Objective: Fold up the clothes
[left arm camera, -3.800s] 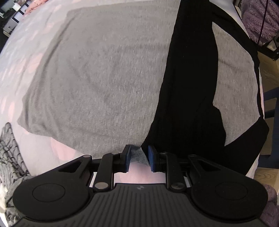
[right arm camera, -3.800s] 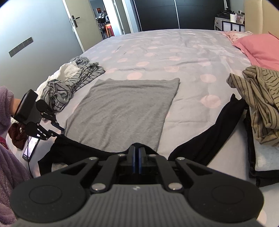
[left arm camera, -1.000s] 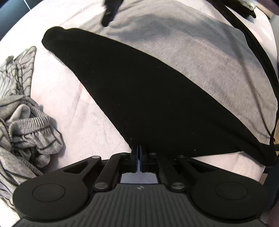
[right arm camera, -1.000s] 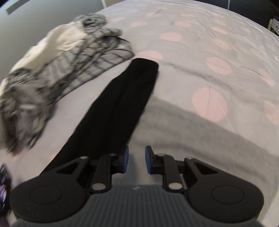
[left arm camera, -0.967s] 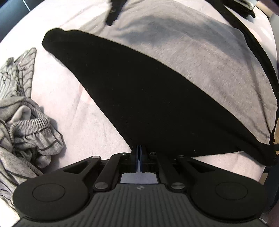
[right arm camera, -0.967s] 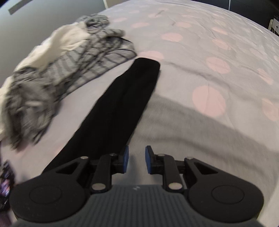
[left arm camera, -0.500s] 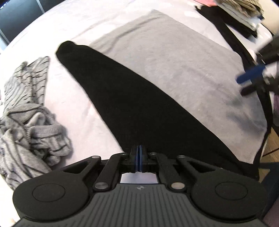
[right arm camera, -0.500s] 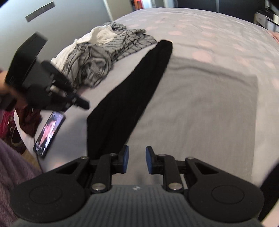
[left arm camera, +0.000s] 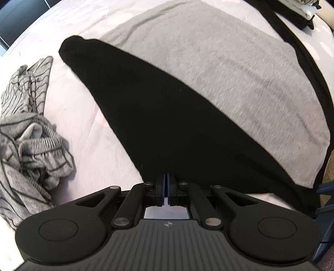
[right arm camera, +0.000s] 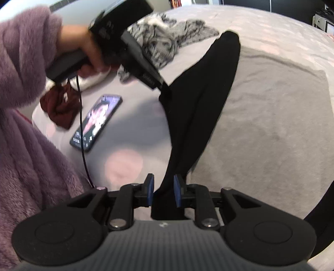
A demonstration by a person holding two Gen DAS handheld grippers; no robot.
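A long black garment (left arm camera: 167,116) lies slantwise over the left side of a flat grey garment (left arm camera: 229,62) on the bed. My left gripper (left arm camera: 166,177) is shut on the black garment's near edge. In the right wrist view a hand holds that left gripper (right arm camera: 165,86), pinching the black garment (right arm camera: 204,100) and lifting a ridge of it. My right gripper (right arm camera: 163,187) is open, and a lower fold of the black cloth runs between its blue pads without being pressed. The grey garment (right arm camera: 271,125) spreads to the right.
A heap of striped grey clothes (left arm camera: 27,135) lies left of the black garment. A phone (right arm camera: 96,123), a dark red cloth (right arm camera: 60,108) and a thin cable (right arm camera: 82,133) sit near the bed's edge. A purple fleece sleeve (right arm camera: 27,62) fills the left. Folded clothes (left arm camera: 300,12) are stacked far right.
My right gripper has swept back from the far end of the black garment to its near end and now straddles the cloth beside the left gripper. The left gripper stays shut on the garment.
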